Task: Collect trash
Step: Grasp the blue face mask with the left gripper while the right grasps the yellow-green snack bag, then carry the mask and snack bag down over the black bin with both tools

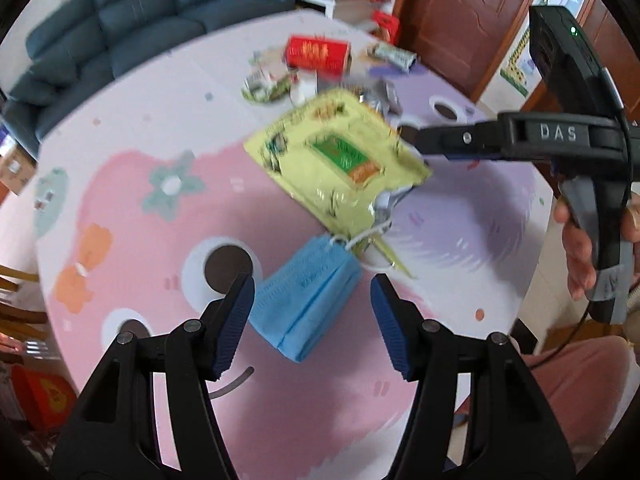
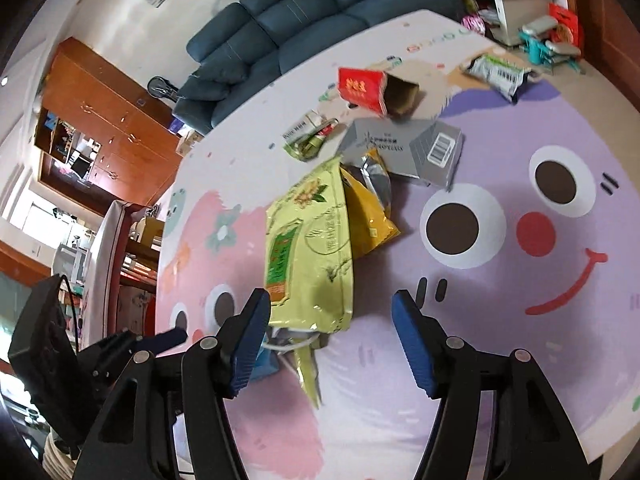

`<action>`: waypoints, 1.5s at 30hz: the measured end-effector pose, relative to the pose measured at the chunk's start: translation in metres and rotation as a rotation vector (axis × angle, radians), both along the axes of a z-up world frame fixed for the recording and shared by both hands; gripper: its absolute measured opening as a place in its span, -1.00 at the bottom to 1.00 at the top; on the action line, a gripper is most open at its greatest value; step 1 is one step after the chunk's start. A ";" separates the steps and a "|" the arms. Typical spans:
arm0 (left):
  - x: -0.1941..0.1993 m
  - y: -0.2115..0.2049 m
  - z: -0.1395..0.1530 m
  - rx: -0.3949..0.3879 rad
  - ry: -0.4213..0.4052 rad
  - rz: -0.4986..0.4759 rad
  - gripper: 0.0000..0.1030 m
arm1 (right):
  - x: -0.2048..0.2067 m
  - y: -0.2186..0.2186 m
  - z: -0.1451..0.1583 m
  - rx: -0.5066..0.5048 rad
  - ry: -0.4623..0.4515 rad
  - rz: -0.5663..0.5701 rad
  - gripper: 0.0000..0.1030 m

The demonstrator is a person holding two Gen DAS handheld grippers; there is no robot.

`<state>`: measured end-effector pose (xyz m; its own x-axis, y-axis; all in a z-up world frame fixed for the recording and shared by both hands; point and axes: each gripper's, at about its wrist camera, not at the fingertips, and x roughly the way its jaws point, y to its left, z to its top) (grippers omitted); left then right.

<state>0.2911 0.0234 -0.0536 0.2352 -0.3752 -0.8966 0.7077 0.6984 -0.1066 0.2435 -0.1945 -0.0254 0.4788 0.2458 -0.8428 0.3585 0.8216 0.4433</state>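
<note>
A blue face mask lies on the pink and purple play mat, with its white loops under a yellow-green foil snack bag. My left gripper is open, its pads on either side of the mask. The right gripper reaches in from the right at the bag's far edge. In the right wrist view the same bag lies just ahead of my open right gripper, and a corner of the mask shows behind the left pad.
More trash lies farther on the mat: a red carton, a grey box, a yellow pouch, a small green packet and a white wrapper. A dark blue sofa stands behind.
</note>
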 end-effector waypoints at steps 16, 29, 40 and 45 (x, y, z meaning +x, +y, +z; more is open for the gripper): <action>0.000 -0.034 -0.053 0.174 0.003 -0.105 -0.04 | 0.016 0.003 -0.026 0.043 0.032 -0.009 0.25; 0.017 -0.010 -0.045 0.097 0.087 0.028 -0.94 | 0.055 0.050 -0.034 0.053 0.013 0.075 -0.53; 0.003 0.026 0.012 -0.086 0.086 0.159 -0.96 | 0.034 0.069 0.045 -0.107 -0.217 0.072 -0.70; -0.019 0.027 0.052 -0.189 0.074 0.162 -0.96 | 0.004 0.067 0.095 -0.170 -0.366 0.004 -0.70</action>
<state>0.2718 0.0502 -0.0013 0.2421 -0.5004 -0.8312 0.5738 0.7647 -0.2932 0.2477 -0.1275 0.0696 0.7544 0.1201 -0.6453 0.1983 0.8955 0.3985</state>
